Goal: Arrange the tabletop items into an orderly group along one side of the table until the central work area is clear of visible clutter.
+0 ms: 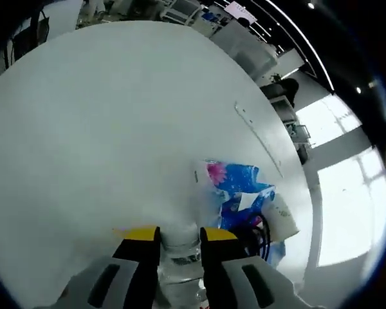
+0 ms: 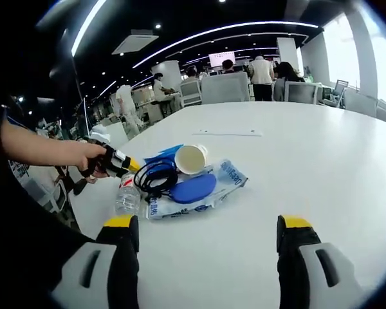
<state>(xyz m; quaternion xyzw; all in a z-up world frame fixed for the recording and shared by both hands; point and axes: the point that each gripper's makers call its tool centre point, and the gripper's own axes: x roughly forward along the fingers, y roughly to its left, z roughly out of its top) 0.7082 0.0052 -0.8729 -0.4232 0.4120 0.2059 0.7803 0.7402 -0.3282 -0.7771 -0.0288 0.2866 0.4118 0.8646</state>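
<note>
White table (image 2: 321, 148), round-edged, with the clutter bunched near one edge. Left gripper (image 1: 179, 237) has its yellow-tipped jaws clenched on a clear plastic bottle (image 1: 180, 257); the right gripper view shows the same bottle (image 2: 127, 196) upright at the table edge, the left gripper (image 2: 116, 162) on its top and a hand (image 2: 90, 158) behind it. Just beside the bottle sits the pile: a blue-printed plastic pack (image 2: 212, 187) lying flat, a dark blue oval case (image 2: 193, 188) on top of it, a looped black cable (image 2: 156, 177) touching the case, and a paper cup (image 2: 190, 158) on its side, mouth toward the camera. In the left gripper view the pack (image 1: 235, 180) shows pink and blue print, with the cup (image 1: 280, 215) and cable (image 1: 260, 232) just past it (partly hidden by the jaws). A thin white strip (image 2: 228, 132) lies further out on the table, well apart from the pile. Right gripper (image 2: 206, 235) hangs over bare table near the pile, jaws released and wide, nothing between them. Chairs (image 2: 225, 87) and people stand beyond the table's far edge.
</note>
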